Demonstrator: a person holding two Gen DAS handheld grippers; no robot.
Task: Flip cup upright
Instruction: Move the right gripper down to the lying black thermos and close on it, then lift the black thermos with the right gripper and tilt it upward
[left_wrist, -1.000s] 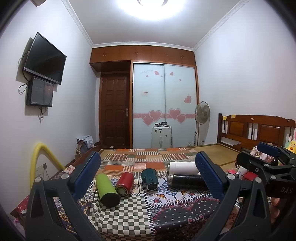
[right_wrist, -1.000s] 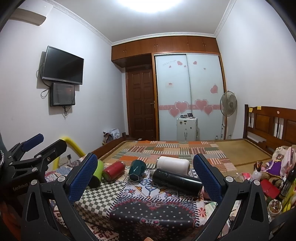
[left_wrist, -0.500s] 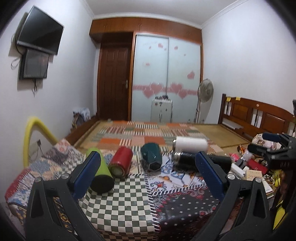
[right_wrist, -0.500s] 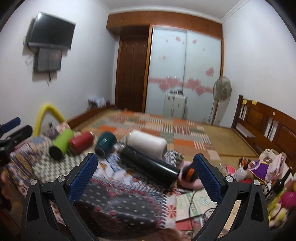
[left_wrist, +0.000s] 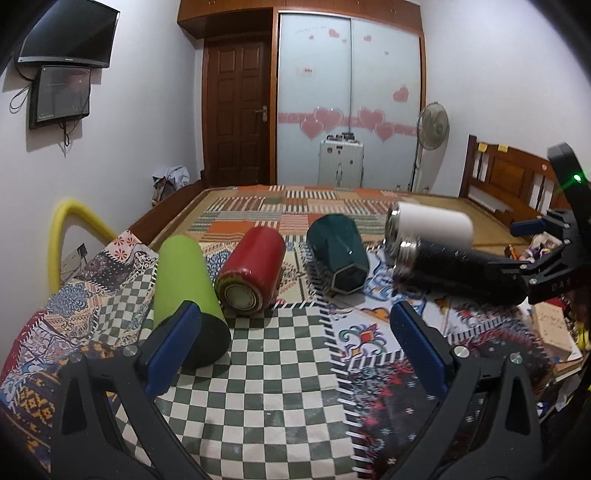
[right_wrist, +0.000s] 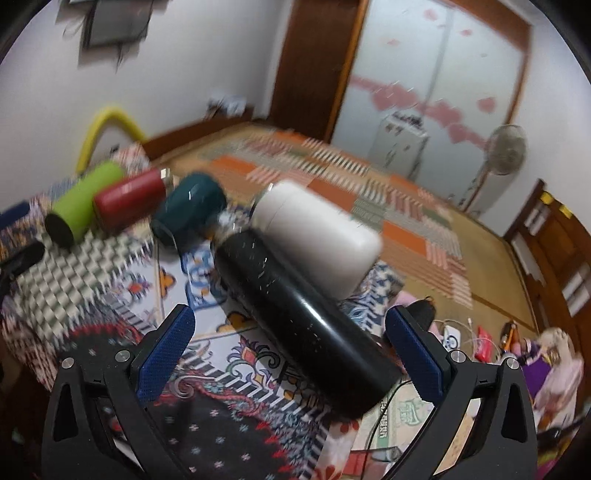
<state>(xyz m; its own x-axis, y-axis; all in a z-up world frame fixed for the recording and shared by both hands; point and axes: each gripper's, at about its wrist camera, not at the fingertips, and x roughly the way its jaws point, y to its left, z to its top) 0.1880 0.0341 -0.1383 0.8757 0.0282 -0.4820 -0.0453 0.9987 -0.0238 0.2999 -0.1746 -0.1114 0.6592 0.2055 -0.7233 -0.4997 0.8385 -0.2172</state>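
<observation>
Several cups lie on their sides on a patchwork cloth: a green cup, a red cup, a dark teal faceted cup, a white cup and a long black flask. My left gripper is open and empty, just in front of the green cup. My right gripper is open, its jaws either side of the black flask, without touching it. It also shows in the left wrist view at the flask's base. The white cup lies behind the flask.
The cloth covers a low table in front of a bed. A yellow tube arches at the left. Clutter of small items and papers lies to the right. A wooden headboard stands at far right.
Both grippers have moved forward and tilted down toward the cups. The right gripper has closed in on the black flask, which now sits between its open jaws.
</observation>
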